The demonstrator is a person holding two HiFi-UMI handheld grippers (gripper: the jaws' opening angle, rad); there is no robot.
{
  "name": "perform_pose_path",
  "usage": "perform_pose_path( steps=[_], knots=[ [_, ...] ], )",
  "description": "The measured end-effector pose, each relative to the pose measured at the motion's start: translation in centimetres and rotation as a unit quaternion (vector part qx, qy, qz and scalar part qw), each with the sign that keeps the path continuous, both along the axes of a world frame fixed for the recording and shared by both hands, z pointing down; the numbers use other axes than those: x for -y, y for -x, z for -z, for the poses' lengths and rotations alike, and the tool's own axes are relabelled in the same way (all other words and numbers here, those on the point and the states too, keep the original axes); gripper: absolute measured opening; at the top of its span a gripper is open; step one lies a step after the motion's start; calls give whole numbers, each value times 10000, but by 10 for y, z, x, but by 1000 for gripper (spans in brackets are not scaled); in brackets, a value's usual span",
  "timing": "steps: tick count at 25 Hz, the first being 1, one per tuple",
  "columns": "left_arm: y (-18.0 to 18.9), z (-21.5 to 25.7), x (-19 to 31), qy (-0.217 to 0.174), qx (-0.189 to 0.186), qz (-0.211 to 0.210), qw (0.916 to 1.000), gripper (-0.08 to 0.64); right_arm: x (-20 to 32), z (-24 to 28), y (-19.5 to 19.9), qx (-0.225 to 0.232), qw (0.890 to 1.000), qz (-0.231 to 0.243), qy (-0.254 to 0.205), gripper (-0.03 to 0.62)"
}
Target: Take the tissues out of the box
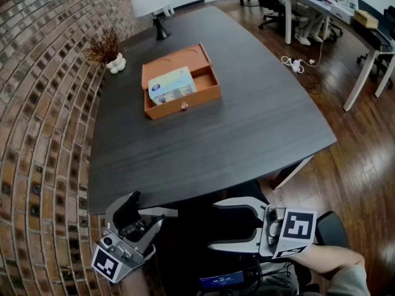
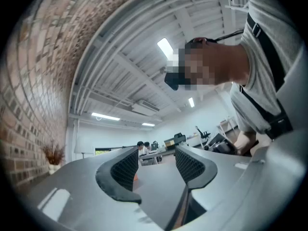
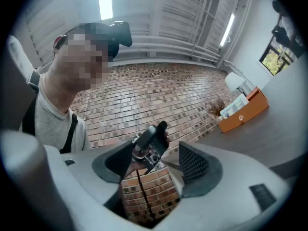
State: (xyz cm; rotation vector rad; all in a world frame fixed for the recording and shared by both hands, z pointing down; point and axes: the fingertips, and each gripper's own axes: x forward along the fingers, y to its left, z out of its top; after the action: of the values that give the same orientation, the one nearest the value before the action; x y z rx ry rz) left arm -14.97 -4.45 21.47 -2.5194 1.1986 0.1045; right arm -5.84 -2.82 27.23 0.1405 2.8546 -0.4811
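An orange wooden box (image 1: 199, 63) stands on the far half of the dark table (image 1: 247, 134), its drawer pulled out toward me. A blue-and-white tissue pack (image 1: 171, 84) lies across the left part of the box, over the open drawer. Box (image 3: 248, 110) and pack (image 3: 234, 105) also show far off in the right gripper view. My left gripper (image 1: 165, 217) hangs below the table's near edge at the lower left, jaws a little apart, nothing between them (image 2: 154, 177). My right gripper (image 1: 213, 226) is beside it, jaws wide apart and empty (image 3: 154, 165).
A brick wall (image 1: 43, 103) runs along the table's left side. A white lamp (image 1: 150, 2) and a dried plant in a white vase (image 1: 110, 49) stand at the far left. Office desks and chairs (image 1: 321, 11) stand on the wooden floor to the right.
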Motion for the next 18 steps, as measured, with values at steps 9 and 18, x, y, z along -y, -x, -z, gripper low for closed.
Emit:
perform_pose_path(
  steps=[9,18],
  knots=[
    [26,2,177,845,2827,197,9553,329,8,2,-9,36,9999,-67,120,314],
    [28,-35,335,2362,3392,-279,9102,436,18,4,-16,114,9996,-147,211,314]
  ],
)
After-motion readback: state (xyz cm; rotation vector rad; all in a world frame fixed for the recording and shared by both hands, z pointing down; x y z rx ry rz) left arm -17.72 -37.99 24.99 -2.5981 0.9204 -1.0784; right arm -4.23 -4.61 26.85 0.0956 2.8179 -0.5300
